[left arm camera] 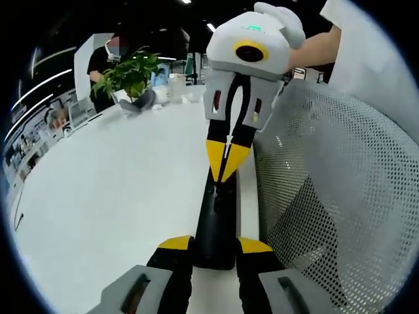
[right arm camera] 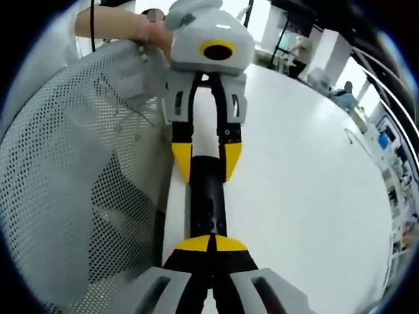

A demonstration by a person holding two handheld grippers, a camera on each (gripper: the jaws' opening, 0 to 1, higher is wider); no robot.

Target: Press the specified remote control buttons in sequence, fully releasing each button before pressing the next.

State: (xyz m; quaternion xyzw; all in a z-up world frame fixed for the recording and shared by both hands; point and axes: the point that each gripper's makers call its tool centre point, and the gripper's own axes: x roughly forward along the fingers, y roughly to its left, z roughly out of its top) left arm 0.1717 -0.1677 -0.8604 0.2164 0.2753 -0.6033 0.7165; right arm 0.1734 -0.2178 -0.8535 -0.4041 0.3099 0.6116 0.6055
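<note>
the remote lay at frame centre on the white counter. the left tool grasped its near end; the right tool, clenched, bore on the far end. a skewed press might have slid it toward the mesh chair.

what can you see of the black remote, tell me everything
The remote is a long, slim black bar with a dull, plastic-looking surface; its buttons are too dark to make out. It lies over the edge of the white table, beside a mesh chair back. The left hand-held gripper has one end between its yellow-tipped jaws. The right hand-held gripper, its jaws closed together, has its tips down on the other end.
</note>
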